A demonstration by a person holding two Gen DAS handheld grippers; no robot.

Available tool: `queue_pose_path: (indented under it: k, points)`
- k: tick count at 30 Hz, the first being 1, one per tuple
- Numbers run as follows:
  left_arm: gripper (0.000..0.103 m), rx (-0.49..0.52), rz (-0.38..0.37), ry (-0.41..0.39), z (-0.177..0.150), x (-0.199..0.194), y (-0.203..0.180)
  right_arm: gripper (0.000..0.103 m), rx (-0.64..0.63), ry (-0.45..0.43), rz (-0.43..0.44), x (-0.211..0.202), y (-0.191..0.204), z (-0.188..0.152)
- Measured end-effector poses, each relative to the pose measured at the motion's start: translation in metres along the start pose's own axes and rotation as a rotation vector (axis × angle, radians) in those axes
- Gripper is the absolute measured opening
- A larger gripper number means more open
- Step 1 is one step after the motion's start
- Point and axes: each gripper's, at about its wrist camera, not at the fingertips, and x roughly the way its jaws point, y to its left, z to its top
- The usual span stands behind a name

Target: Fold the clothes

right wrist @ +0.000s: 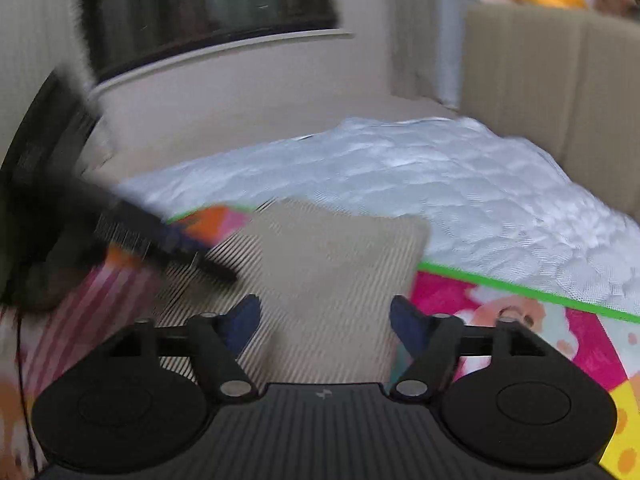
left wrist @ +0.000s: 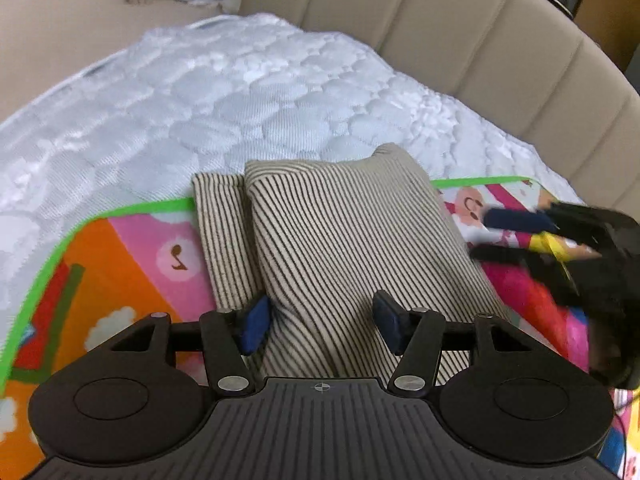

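A folded beige garment with thin dark stripes [left wrist: 340, 248] lies on a colourful play mat [left wrist: 132, 256]. My left gripper [left wrist: 322, 322] is open just above the garment's near edge, with nothing between its blue pads. In the right wrist view the same garment [right wrist: 320, 276] is blurred. My right gripper [right wrist: 326, 326] is open over its near part, empty. The right gripper also shows in the left wrist view [left wrist: 504, 236], open, at the garment's right edge. The left gripper shows blurred in the right wrist view [right wrist: 192, 252] over the garment's left side.
The mat has a green border [left wrist: 120, 210] and lies on a white quilted mattress [left wrist: 240, 100]. A beige padded headboard [left wrist: 460, 28] runs behind it. A wall with a dark window [right wrist: 208, 4] stands beyond the bed.
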Motion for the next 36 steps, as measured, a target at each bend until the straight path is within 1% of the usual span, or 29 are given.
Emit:
queue_pose_path:
  k: [1,3,5,6,7,9,10,11,12,14,16,20,21,23,25,26,28,30,33,36]
  points:
    - [0.061,0.007,-0.005,-0.004,-0.002,-0.007,-0.002,0.076,-0.018,0.012,-0.002,-0.005,0.006,-0.008]
    - [0.063,0.028,-0.028,0.000,-0.012,-0.022,-0.009,0.082,-0.036,0.042,-0.020,-0.011,0.015,-0.026]
    - [0.066,0.070,-0.056,0.021,-0.026,-0.033,-0.018,0.084,-0.012,0.102,-0.064,-0.010,0.015,-0.045]
    - [0.066,0.097,-0.067,0.042,-0.034,-0.036,-0.022,0.085,0.003,0.133,-0.086,-0.009,0.015,-0.055]
    - [0.067,0.124,-0.078,0.062,-0.043,-0.038,-0.027,0.085,0.058,0.139,-0.091,-0.012,0.013,-0.063]
    - [0.067,0.169,-0.091,0.118,-0.061,-0.038,-0.034,0.085,0.144,0.143,-0.078,-0.016,0.010,-0.068]
    - [0.067,0.188,-0.088,0.151,-0.070,-0.036,-0.036,0.085,0.146,0.147,-0.074,-0.016,0.012,-0.068]
    - [0.068,0.202,-0.075,0.177,-0.078,-0.034,-0.037,0.085,0.123,0.150,-0.073,-0.018,0.015,-0.067]
    - [0.068,0.214,-0.060,0.195,-0.084,-0.031,-0.037,0.085,0.086,0.152,-0.075,-0.020,0.018,-0.064]
    - [0.072,0.232,-0.037,0.202,-0.090,-0.030,-0.037,0.085,-0.023,0.125,-0.090,-0.026,0.027,-0.056]
    - [0.077,0.223,-0.018,0.208,-0.088,-0.031,-0.033,0.085,-0.165,0.063,-0.077,-0.038,0.044,-0.053]
    - [0.080,0.159,0.012,0.217,-0.086,-0.035,-0.021,0.085,-0.387,0.054,0.078,-0.043,0.091,-0.066]
    - [0.081,0.148,0.021,0.221,-0.087,-0.036,-0.017,0.085,-0.445,0.054,0.096,-0.041,0.104,-0.073]
    - [0.081,0.131,0.039,0.227,-0.089,-0.037,-0.013,0.085,-0.566,0.049,0.066,-0.032,0.124,-0.088]
    - [0.081,0.128,0.057,0.232,-0.092,-0.040,-0.012,0.085,-0.639,0.048,0.030,-0.023,0.132,-0.097]
    - [0.081,0.125,0.063,0.233,-0.093,-0.041,-0.011,0.085,-0.649,0.044,0.025,-0.020,0.133,-0.098]
    - [0.083,0.119,0.064,0.234,-0.092,-0.044,-0.012,0.084,-0.630,0.053,0.019,-0.017,0.131,-0.092]
    - [0.084,0.116,0.061,0.232,-0.090,-0.047,-0.013,0.077,-0.584,0.068,0.017,-0.015,0.126,-0.086]
    - [0.086,0.122,0.060,0.221,-0.089,-0.049,-0.016,0.072,-0.425,0.096,0.048,-0.015,0.113,-0.074]
    - [0.087,0.139,0.054,0.202,-0.088,-0.052,-0.020,0.070,-0.236,0.128,0.095,-0.013,0.093,-0.060]
